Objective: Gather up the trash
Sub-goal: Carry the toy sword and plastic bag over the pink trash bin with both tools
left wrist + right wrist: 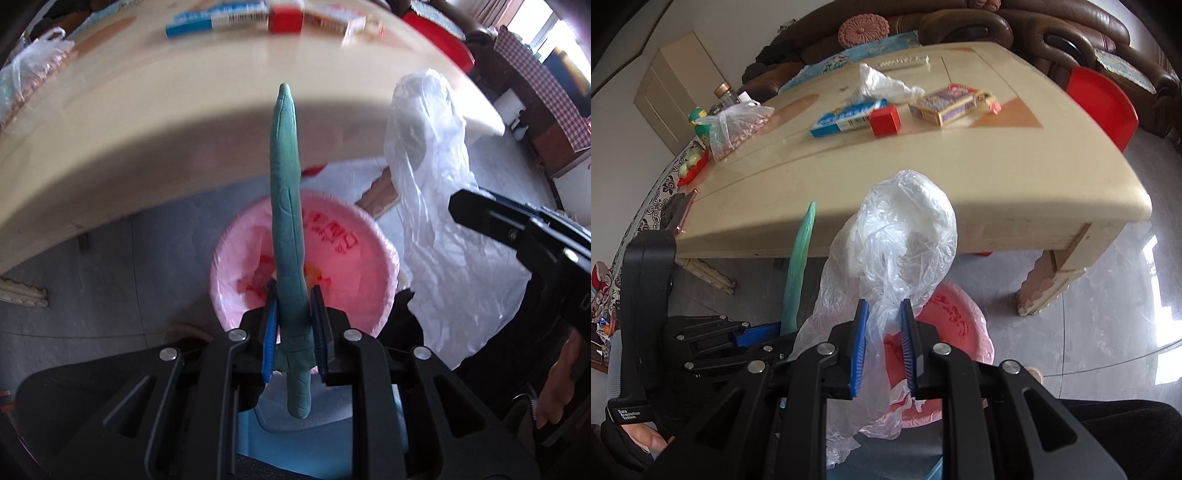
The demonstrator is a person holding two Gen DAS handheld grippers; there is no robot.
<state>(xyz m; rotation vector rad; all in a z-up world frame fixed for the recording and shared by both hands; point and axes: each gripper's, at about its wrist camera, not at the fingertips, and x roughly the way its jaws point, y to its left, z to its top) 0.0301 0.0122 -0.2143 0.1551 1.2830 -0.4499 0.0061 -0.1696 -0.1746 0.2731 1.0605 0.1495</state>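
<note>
The left gripper point(291, 295) has its blue-padded fingers point(270, 325) clenched on a long, flat green strip point(288, 206), which stands up from between the pads and tapers to a rounded tip seen against the bench edge. A short end of the strip hangs out behind the pads. The right gripper point(882, 314) has its fingers point(859, 343) clamped on a crumpled clear plastic bag point(905, 236); the bag balloons up above the pads and trails loose below them.

Directly beneath both grippers sits a round bin lined with a pink bag point(354, 266) that carries red lettering, standing on the grey floor point(1108, 314) just in front of the bench. In the left wrist view the strip points across the bin's opening; in the right wrist view the clear bag covers much of the bin, and the strip shows just to its left, beside the other gripper's black body.

Past the bin stands the cream-coloured bench point(923, 173), its near edge above the bin. On its top lie a blue and white box point(846, 118), a small red cube point(884, 120) touching that box, a purple and yellow packet point(945, 105) and, behind them, a crumpled white bag point(882, 86). At the bench's left edge sits a clear bag of pinkish bits point(735, 125). A red plastic chair point(1104, 107) stands at the far right corner, and a brown leather sofa point(997, 22) runs along behind.
</note>
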